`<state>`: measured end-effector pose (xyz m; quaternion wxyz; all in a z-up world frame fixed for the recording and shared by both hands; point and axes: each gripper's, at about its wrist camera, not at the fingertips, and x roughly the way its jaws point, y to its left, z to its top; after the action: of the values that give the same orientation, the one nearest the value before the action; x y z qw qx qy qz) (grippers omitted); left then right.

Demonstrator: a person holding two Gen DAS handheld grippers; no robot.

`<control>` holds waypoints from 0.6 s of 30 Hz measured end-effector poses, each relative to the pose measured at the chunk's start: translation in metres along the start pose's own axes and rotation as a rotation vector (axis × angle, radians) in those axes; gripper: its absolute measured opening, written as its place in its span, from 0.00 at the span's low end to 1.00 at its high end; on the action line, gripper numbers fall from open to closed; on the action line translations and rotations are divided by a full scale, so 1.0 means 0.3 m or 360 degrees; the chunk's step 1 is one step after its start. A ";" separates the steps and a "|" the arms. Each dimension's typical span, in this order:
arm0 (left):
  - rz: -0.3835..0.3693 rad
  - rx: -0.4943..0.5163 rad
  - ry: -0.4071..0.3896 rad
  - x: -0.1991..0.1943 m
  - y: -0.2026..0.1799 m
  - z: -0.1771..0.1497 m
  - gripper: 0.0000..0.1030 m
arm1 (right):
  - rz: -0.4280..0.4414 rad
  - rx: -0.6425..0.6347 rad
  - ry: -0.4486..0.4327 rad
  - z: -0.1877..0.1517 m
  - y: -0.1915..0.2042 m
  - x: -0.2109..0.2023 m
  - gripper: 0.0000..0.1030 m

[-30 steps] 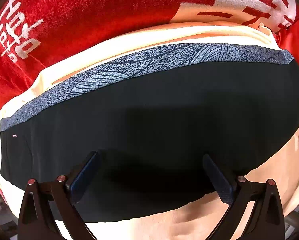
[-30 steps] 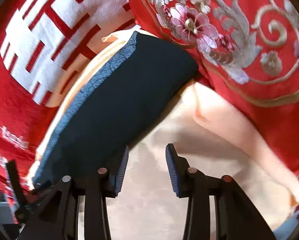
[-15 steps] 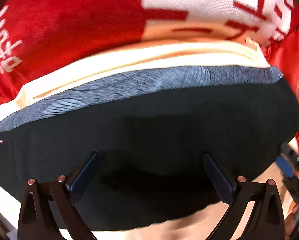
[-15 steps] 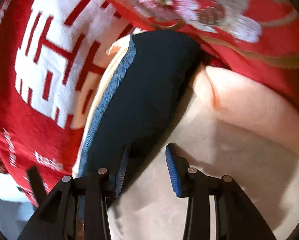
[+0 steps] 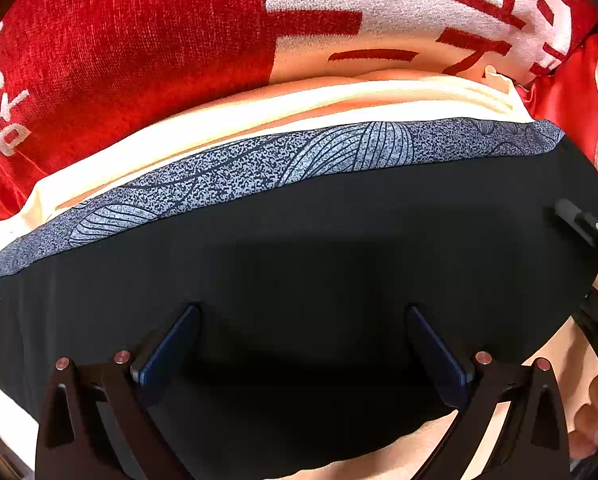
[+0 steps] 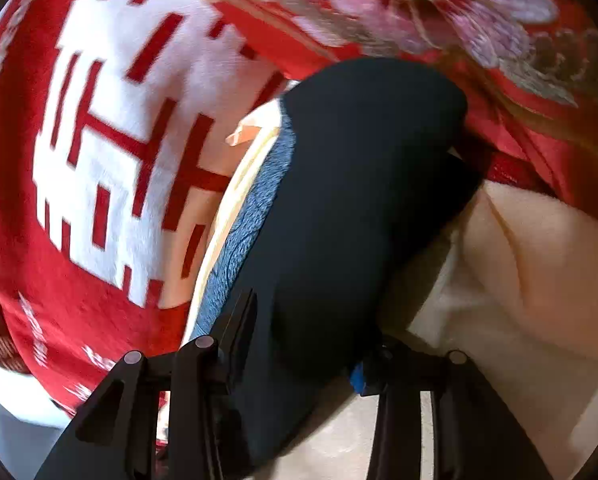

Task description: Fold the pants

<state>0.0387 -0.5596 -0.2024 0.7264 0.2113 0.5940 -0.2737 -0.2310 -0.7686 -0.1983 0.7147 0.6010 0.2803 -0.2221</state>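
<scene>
Between the right hand-held gripper [image 6: 303,344] spread fingers lie the pants [image 6: 351,200]; left hand-held gripper [image 5: 303,344] gapes above.

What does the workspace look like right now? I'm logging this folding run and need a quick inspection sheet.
Surface: cream fabric under the pants, lying on a red blanket with white characters.
Job's things: dark pants, grey patterned waistband along the far edge, lying flat.
Clutter: red embroidered floral cloth beside the pants.
Grippers: left gripper open above the pants; right gripper has pants fabric between its fingers, closure unclear.
Cables: nothing seen.
Surroundings: nothing seen beyond the fabrics.
</scene>
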 end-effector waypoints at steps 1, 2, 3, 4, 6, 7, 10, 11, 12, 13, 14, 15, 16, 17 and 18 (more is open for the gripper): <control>-0.0002 -0.0004 -0.0005 -0.018 0.007 0.007 0.92 | -0.0084 -0.0003 0.0040 0.011 0.009 0.000 0.22; -0.0023 -0.0004 -0.0021 -0.049 0.022 0.004 0.75 | -0.0143 -0.0053 0.0064 0.014 0.026 -0.002 0.19; -0.0058 0.0019 -0.0026 -0.071 0.014 0.007 0.64 | -0.0181 -0.0137 0.0064 0.012 0.056 -0.011 0.18; -0.0078 0.0040 -0.0035 -0.087 0.007 0.007 0.59 | -0.0226 -0.0255 0.0055 0.004 0.099 -0.025 0.18; -0.0144 0.0078 -0.0061 -0.119 -0.005 0.008 0.53 | -0.0256 -0.0397 0.0025 -0.011 0.162 -0.049 0.18; -0.0178 0.0081 -0.0064 -0.123 -0.009 0.004 0.53 | -0.0241 -0.0428 0.0010 -0.018 0.187 -0.064 0.18; -0.0290 0.0002 -0.0035 -0.095 -0.011 -0.005 0.53 | -0.0220 -0.0466 0.0001 -0.029 0.224 -0.085 0.18; -0.0309 -0.0025 -0.0036 -0.090 -0.030 -0.012 0.53 | -0.0231 -0.0495 0.0001 -0.035 0.234 -0.090 0.18; -0.0305 -0.0029 -0.0066 -0.079 -0.038 -0.020 0.53 | -0.0245 -0.0530 0.0008 -0.040 0.244 -0.090 0.18; -0.0284 -0.0003 -0.0105 -0.074 -0.059 -0.038 0.53 | -0.0260 -0.0565 0.0016 -0.046 0.254 -0.090 0.18; -0.0261 0.0029 -0.0143 -0.070 -0.070 -0.051 0.53 | -0.0274 -0.0593 0.0021 -0.051 0.265 -0.089 0.18; -0.0247 0.0056 -0.0173 -0.074 -0.076 -0.057 0.53 | -0.0286 -0.0625 0.0023 -0.059 0.276 -0.088 0.18; -0.0249 0.0068 -0.0186 -0.075 -0.077 -0.062 0.53 | -0.0298 -0.0661 0.0023 -0.067 0.293 -0.091 0.18; -0.0257 0.0073 -0.0189 -0.074 -0.084 -0.059 0.53 | -0.0306 -0.0681 0.0022 -0.074 0.304 -0.090 0.18; -0.0267 0.0079 -0.0187 -0.075 -0.084 -0.058 0.53 | -0.0317 -0.0711 0.0019 -0.083 0.320 -0.092 0.18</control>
<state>0.0061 -0.5644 -0.1836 0.7290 0.1622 0.5591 -0.3602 -0.1920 -0.7275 -0.1125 0.8028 0.3988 0.3847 -0.2204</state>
